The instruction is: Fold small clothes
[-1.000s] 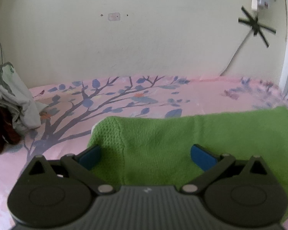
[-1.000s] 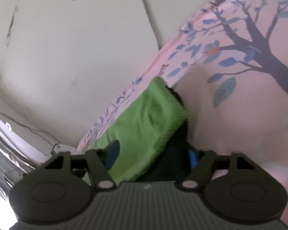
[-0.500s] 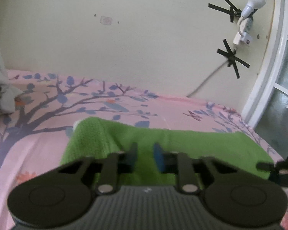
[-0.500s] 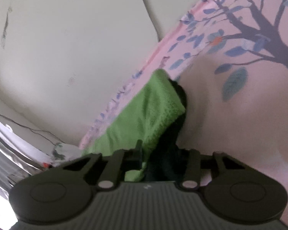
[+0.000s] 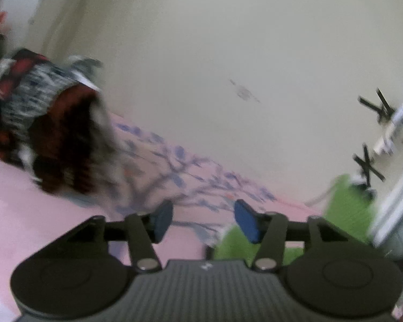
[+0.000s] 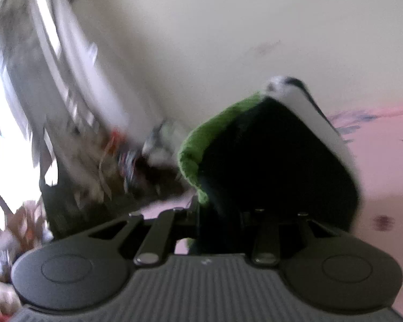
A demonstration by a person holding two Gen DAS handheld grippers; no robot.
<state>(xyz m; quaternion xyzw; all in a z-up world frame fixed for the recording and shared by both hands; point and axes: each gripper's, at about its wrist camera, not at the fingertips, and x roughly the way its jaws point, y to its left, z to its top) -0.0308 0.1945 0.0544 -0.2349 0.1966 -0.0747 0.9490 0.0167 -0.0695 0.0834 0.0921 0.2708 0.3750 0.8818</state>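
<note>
Right wrist: right hand-held gripper grasps green garment; no legible writing.

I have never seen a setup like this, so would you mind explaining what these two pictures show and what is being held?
There is no robot here: a person holds a two-finger gripper in each hand, and each picture comes from a camera on one gripper, looking out along its fingers. The left gripper has just been opening; its blue pads stand apart with nothing between them. Beyond it lie a pink floral sheet, a clothes pile and the green garment. In the blurred right view, the right gripper is closed on that garment's dark-lined edge, lifted off the sheet.
</note>
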